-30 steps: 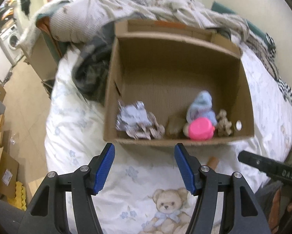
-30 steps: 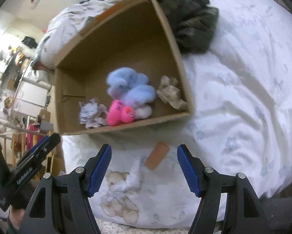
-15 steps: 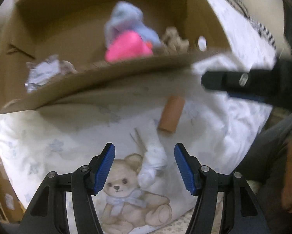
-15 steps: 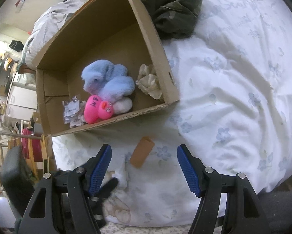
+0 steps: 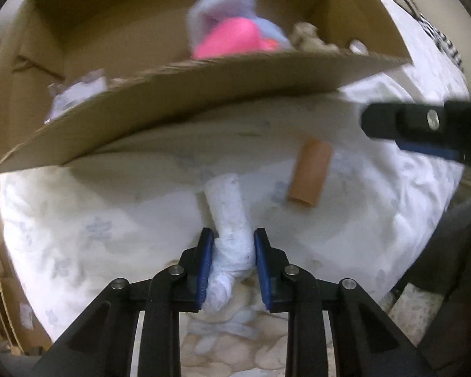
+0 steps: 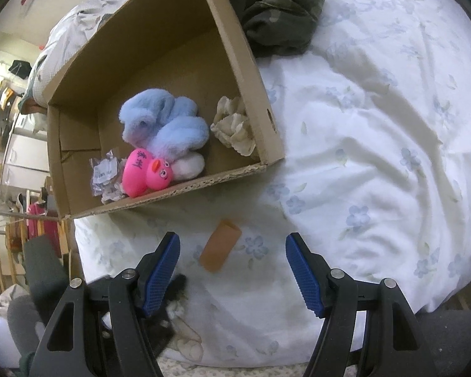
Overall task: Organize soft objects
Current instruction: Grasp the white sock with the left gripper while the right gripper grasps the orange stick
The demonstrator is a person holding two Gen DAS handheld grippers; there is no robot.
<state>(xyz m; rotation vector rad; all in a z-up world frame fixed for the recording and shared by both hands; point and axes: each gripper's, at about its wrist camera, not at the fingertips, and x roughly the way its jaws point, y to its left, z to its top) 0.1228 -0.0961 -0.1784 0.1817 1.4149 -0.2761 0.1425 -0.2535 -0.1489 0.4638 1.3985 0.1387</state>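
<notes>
White rolled cloth (image 5: 230, 220) lies on the floral bedsheet (image 6: 376, 157) in front of the cardboard box (image 6: 251, 72), near end pinched between the blue pads of the left gripper (image 5: 230, 264), far end pointing toward the box. Bedsheet covers most of both views, teddy bear print under the left gripper. Cardboard box sits open on the sheet, far from the grippers, near wall low. Dark green clothing (image 6: 282, 9) bunched at the box's far right corner. Inside the box: fluffy blue plush (image 6: 163, 122) in the middle, pink rubber duck (image 6: 147, 169) touching its near side, beige crumpled fabric (image 6: 233, 125) against the right wall, crinkled plastic packet (image 6: 105, 172) to the left. Orange tube (image 6: 219, 246) lies on the sheet right of the cloth, apart from it. Right gripper (image 6: 232, 270) hovers over the orange tube, jaws spread wide, holding nothing.
</notes>
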